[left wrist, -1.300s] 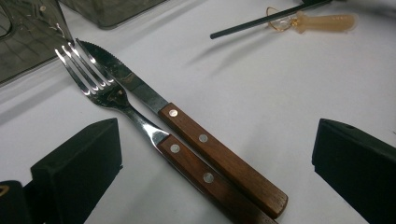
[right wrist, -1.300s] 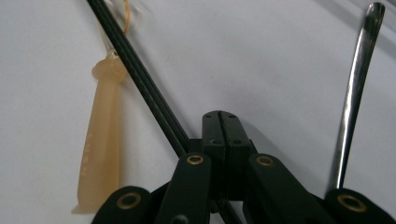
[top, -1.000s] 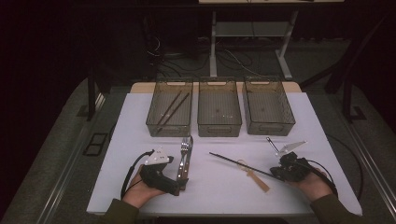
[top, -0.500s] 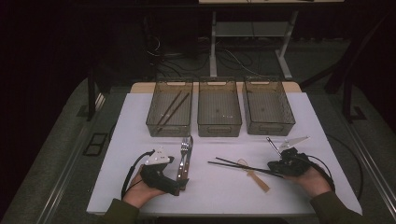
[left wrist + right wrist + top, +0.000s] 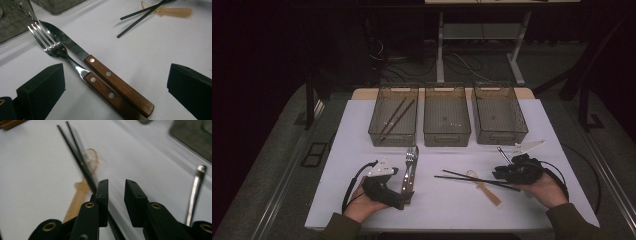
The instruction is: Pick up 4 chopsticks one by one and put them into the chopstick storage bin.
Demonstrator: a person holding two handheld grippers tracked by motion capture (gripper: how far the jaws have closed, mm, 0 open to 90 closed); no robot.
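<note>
Black, thin chopsticks lie crossed over a translucent amber plastic spoon on the white tabletop; the right gripper, parted and empty, should straddle both sticks before clenching.

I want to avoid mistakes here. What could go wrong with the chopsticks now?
The right tool is open, with the chopsticks lying outside its jaws; closing might catch one or none. They cross the plastic spoon, which could be dragged along. The metal handle close by could be knocked.
</note>
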